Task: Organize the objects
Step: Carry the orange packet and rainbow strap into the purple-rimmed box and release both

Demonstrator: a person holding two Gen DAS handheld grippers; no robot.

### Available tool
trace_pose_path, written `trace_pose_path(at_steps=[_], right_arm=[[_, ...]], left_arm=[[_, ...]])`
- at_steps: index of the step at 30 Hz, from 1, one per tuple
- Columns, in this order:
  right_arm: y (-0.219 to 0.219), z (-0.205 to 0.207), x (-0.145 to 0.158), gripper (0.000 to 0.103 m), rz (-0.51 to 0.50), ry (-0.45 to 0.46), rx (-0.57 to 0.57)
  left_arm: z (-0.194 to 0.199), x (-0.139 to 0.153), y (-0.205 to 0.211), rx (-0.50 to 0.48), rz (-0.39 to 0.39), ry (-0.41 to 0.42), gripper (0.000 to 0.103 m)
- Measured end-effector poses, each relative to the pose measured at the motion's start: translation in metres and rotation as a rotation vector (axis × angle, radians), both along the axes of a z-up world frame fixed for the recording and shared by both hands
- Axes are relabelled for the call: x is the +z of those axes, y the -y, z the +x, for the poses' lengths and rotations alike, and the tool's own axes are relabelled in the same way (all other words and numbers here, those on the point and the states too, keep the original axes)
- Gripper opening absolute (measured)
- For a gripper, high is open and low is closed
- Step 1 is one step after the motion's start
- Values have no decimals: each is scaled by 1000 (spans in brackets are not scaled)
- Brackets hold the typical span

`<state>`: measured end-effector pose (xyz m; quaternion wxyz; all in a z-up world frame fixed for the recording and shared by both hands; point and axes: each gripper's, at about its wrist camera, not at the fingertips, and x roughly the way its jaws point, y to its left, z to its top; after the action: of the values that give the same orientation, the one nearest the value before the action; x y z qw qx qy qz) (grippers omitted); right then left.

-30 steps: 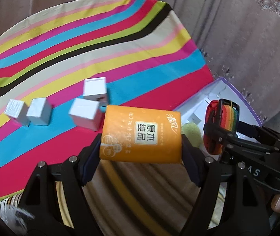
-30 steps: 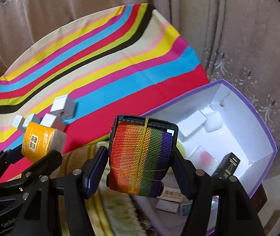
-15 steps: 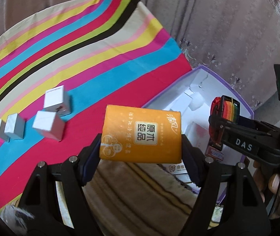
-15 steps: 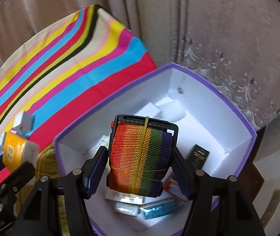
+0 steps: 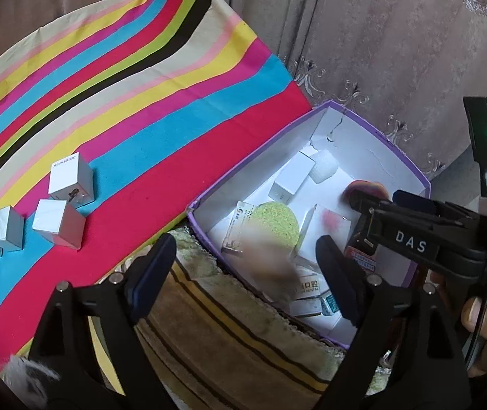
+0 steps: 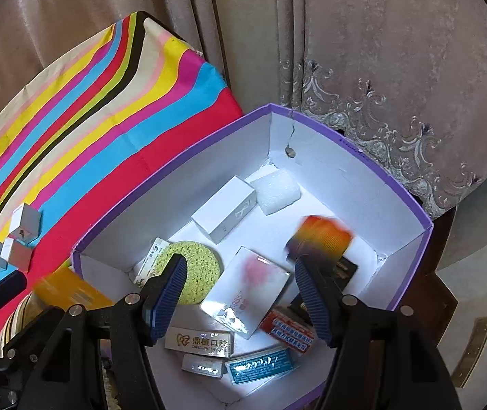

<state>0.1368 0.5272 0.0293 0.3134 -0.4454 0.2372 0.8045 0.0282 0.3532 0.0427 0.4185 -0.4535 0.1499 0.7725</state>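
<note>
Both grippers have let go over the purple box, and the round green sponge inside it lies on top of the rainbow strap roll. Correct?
Not quite. The green sponge lies apart from the rainbow strap roll, which is a blur across the purple box, as the right wrist view shows. The rest stands: both sets of jaws are opening with nothing between them.

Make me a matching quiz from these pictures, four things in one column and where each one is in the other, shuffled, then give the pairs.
Things
1. round yellow-green sponge
2. blurred rainbow-striped webbing roll
3. blurred orange tissue pack
4. small grey cardboard cubes

Places
A. on the striped cloth
B. mid-fall by the purple box's near corner
C. lying on the box floor, left side
D. mid-fall inside the box, right side

Pairs: 1-C, 2-D, 3-B, 4-A
</note>
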Motion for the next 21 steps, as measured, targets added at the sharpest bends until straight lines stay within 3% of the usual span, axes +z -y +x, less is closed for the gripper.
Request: trace_pose_path(at_steps=[7, 21], right_arm=[[6, -3, 1, 71, 7, 3, 16], [21, -15, 10, 73, 32, 12, 60]], left_arm=[[-3, 0, 4, 27, 8, 9, 87], [-27, 3, 47, 175, 73, 50, 87]])
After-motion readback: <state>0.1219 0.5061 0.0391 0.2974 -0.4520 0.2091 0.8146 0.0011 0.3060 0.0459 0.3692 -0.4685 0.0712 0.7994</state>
